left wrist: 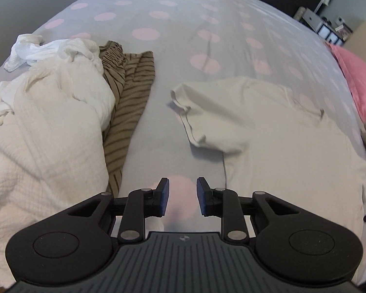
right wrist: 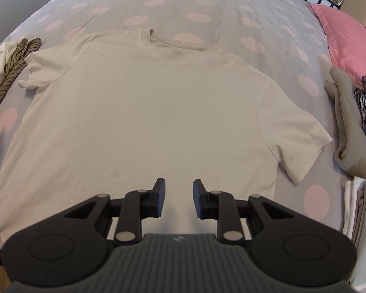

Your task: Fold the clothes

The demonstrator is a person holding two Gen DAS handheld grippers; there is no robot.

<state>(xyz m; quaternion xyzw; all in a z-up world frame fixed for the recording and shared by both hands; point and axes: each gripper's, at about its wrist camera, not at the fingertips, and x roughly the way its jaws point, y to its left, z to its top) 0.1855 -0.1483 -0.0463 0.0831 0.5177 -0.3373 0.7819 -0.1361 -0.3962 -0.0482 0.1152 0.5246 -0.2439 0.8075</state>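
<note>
Grey bedspread (right wrist: pixel 207 5) with pink dots is spread flat. Pink pillow (right wrist: pixel 346 36) is seen at right edge; storage shelves (left wrist: pixel 329 28) behind.

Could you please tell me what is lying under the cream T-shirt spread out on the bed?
The T-shirt lies flat on the grey bedspread with pink dots. Whatever the shirt covers is hidden.

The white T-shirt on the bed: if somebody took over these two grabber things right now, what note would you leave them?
Left gripper: open, empty, over bare bedspread.
Right gripper: open, empty, over the T-shirt's lower part.
White T-shirt: spread flat, not yet folded; one sleeve tip is curled.
Unfolded pile with a striped garment lies to the left; folded items to the right.
Left: fold the shirt, then the pile.
</note>
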